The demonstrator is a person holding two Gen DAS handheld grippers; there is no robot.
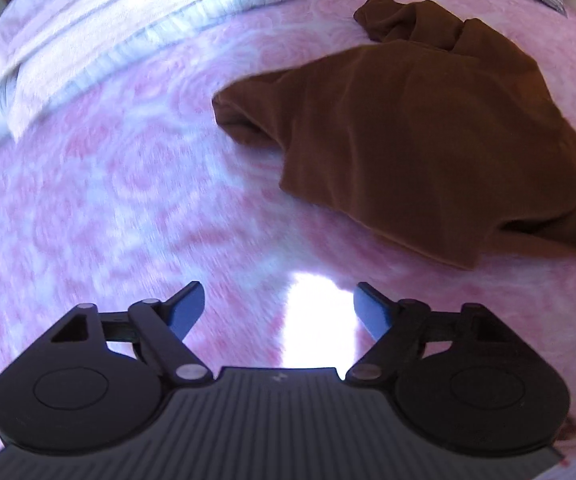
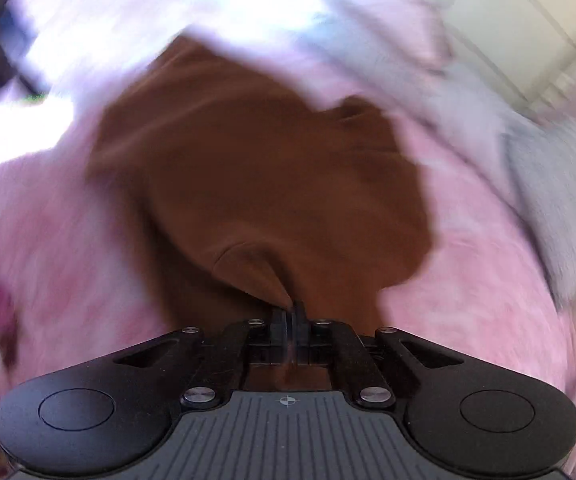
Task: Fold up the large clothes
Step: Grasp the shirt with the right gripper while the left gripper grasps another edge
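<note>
- A brown garment (image 1: 415, 136) lies rumpled and partly doubled over on a pink rose-patterned bedspread (image 1: 108, 184), a bunched part at its far end.
- The right gripper (image 2: 292, 307) has its jaws pressed together on a pinch of the brown cloth at the garment's near edge; this view is blurred.
- The left gripper (image 1: 279, 306) stands wide apart over bare bedspread, nothing between its blue pads (image 1: 187, 309), the garment well ahead to its right.
- Folded pale bedding (image 1: 100, 40) lies along the bed's far edge.

We saw a bed (image 1: 108, 200) under a pink flowered cover. On it lay a crumpled brown garment (image 1: 407, 140). Pale bedding (image 1: 108, 32) was bunched along its far edge.
</note>
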